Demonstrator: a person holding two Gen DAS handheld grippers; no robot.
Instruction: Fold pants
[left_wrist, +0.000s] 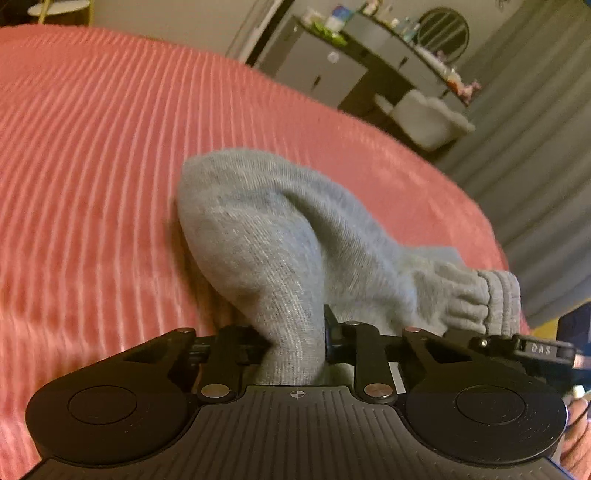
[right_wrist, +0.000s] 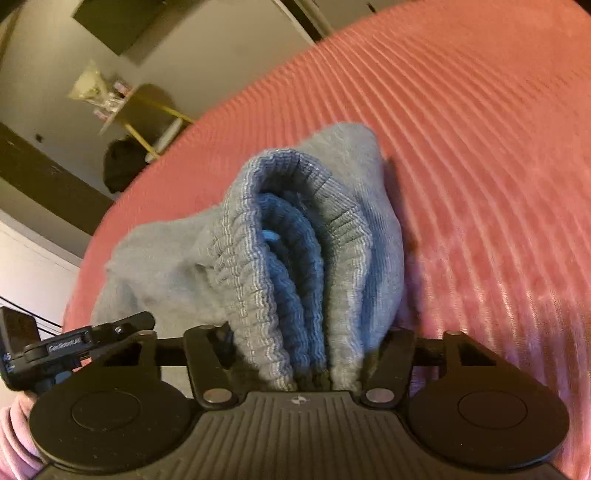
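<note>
L gripper (left_wrist: 295, 354): jaws clamped on a plain fold of the grey pants (left_wrist: 266, 236), cloth bunched btwn them. R gripper (right_wrist: 314, 365): jaws pinching the ribbed waistband (right_wrist: 280, 236), layers stacked in the gap. Beyond both, pants drape onto the ribbed pink bedspread (left_wrist: 92, 147).

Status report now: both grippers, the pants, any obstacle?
Left gripper shut on grey pants, plain fabric. Right gripper shut on ribbed waistband. Pants over pink bedspread. No obstacle seen.
</note>
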